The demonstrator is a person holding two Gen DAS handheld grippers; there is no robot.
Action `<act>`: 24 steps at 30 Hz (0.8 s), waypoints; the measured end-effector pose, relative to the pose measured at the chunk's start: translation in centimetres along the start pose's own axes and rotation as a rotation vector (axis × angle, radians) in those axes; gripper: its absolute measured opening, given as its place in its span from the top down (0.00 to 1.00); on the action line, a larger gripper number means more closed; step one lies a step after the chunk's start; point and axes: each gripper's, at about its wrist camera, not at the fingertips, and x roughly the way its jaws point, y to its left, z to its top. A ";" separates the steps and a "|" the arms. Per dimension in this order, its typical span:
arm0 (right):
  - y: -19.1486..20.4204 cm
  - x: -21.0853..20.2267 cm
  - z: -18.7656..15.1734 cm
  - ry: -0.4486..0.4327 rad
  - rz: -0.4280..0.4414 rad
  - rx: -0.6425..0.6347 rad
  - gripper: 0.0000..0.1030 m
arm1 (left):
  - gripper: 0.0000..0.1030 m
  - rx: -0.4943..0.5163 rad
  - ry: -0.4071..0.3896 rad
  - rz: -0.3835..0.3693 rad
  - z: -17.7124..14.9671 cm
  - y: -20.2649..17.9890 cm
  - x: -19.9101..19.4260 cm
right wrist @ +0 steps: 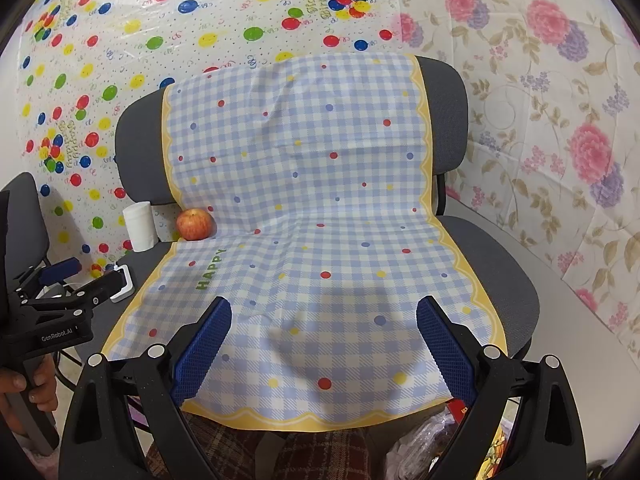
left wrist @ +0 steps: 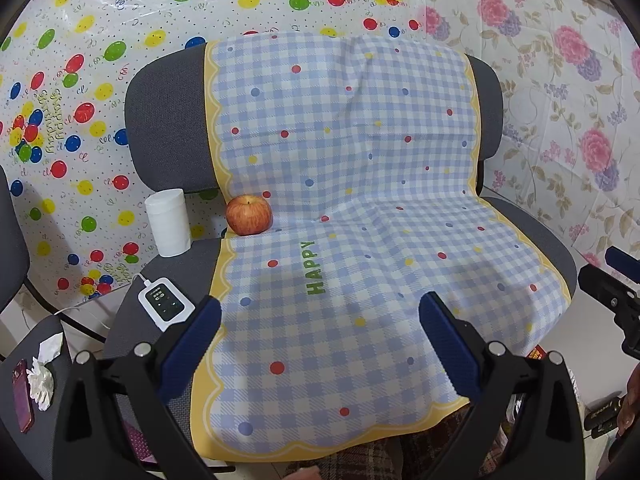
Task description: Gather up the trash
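Observation:
Two crumpled white paper scraps (left wrist: pixel 44 372) lie on a grey seat at the far left in the left wrist view, beside a dark red phone (left wrist: pixel 22 396). My left gripper (left wrist: pixel 320 312) is open and empty above the front of a checked cloth (left wrist: pixel 340 240) draped over a grey chair (left wrist: pixel 168 120). My right gripper (right wrist: pixel 324 316) is open and empty over the same cloth (right wrist: pixel 320 240). The scraps are not in the right wrist view. The left gripper also shows at the left edge of the right wrist view (right wrist: pixel 68 280).
A red apple (left wrist: pixel 249 215) and a white cylinder (left wrist: pixel 168 222) stand at the seat's back left. A white device with a dark screen (left wrist: pixel 164 307) and cable lies beside the cloth. Patterned sheets cover the walls. Bags and clutter lie on the floor under the chair's front edge (right wrist: pixel 432 440).

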 end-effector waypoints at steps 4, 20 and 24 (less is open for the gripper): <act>0.0 0.0 0.1 0.002 -0.001 0.000 0.10 | 0.07 0.003 0.000 0.000 0.0 -0.1 0.0; -3.4 5.2 1.4 0.014 -0.028 -0.001 0.10 | 0.06 0.031 0.010 -0.023 0.5 -0.8 3.9; -7.3 11.0 2.8 0.046 -0.082 0.007 0.09 | 0.07 0.006 0.042 -0.016 0.6 0.0 6.3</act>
